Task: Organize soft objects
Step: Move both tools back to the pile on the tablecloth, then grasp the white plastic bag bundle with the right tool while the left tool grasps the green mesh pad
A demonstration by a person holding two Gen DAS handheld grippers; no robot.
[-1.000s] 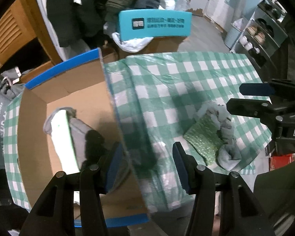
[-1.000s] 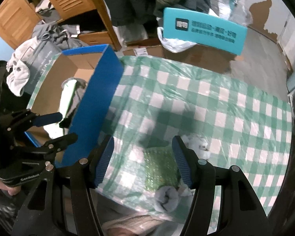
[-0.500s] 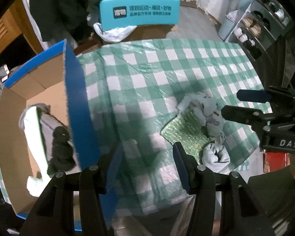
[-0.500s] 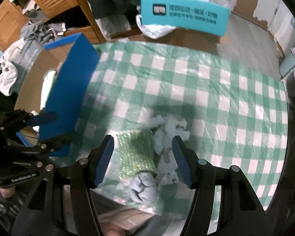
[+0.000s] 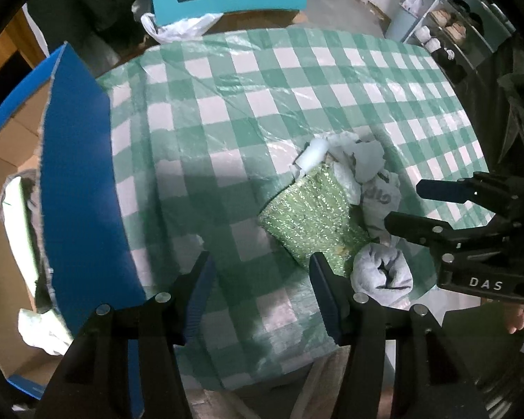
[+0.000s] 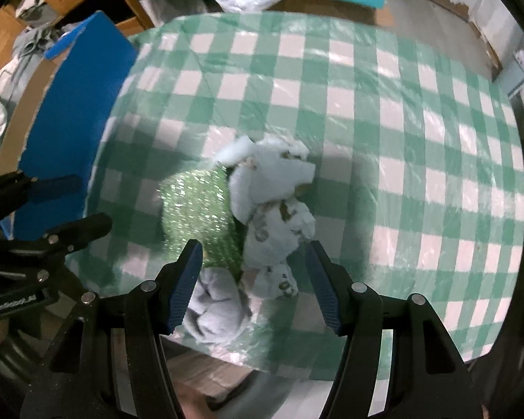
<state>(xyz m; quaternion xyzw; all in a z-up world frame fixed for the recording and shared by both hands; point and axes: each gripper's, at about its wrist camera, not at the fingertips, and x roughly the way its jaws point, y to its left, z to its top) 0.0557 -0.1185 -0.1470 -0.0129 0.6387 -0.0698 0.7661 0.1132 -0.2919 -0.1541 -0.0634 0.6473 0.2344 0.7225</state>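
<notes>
Soft pile, near counter edge: green sponge, rolled sock, crumpled cloth, all touching. Box at left holds more soft items. Left gripper: jaws open, empty. Right gripper: jaws open, empty, above pile.

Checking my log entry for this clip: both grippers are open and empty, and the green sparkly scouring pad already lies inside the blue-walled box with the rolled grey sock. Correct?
Not quite. The green scouring pad lies on the checked tablecloth beside the rolled grey sock, outside the blue box, as the left wrist view shows. The left gripper and right gripper are indeed open and empty.
</notes>
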